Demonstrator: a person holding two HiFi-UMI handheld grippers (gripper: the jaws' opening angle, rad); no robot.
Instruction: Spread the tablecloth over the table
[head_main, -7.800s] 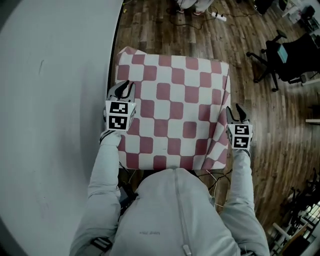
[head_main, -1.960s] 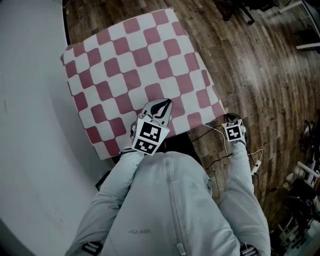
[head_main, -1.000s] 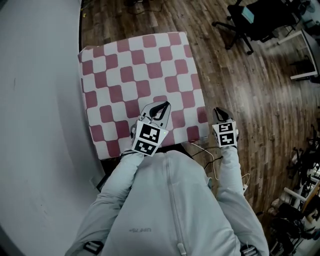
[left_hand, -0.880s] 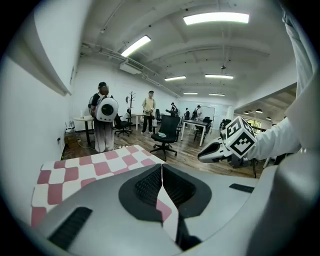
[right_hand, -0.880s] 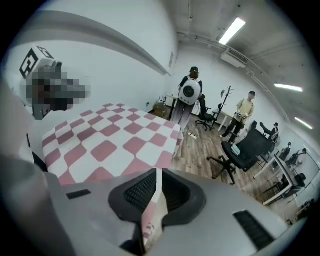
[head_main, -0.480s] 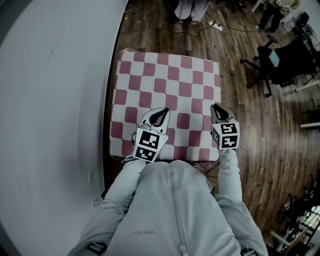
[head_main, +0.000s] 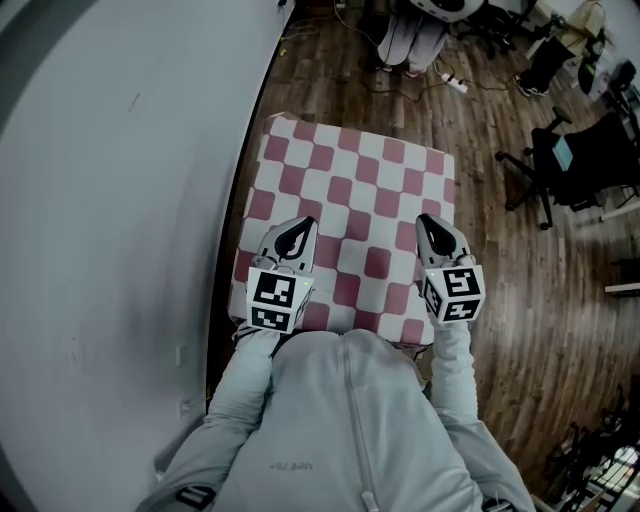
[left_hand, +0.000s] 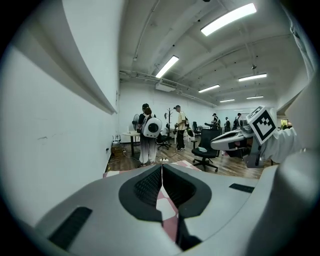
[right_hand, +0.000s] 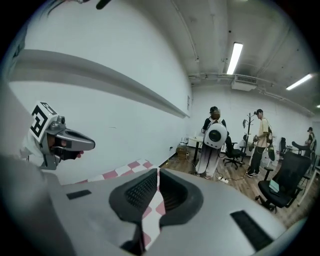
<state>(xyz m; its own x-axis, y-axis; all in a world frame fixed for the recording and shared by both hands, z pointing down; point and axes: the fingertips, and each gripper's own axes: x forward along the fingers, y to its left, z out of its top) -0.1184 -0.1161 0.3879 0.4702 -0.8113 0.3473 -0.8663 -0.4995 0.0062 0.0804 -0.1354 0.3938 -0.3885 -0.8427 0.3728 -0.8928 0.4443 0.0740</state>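
Observation:
The red-and-white checked tablecloth lies flat over the small table, its edges hanging down the sides. Both grippers hover above its near half, pointing away from me. My left gripper is shut over the near left part with nothing between its pads. My right gripper is shut over the near right edge, also empty. In the left gripper view the closed left gripper has the tablecloth showing below it. The right gripper view shows the shut right gripper above the tablecloth.
A white wall runs along the table's left side. Wood floor lies to the right and beyond. Black office chairs stand at the right. A person stands past the table's far end, near a power strip.
Both grippers have risen from the table's near edge. The right one came in from beside the near right corner to above the cloth. Both stayed shut.

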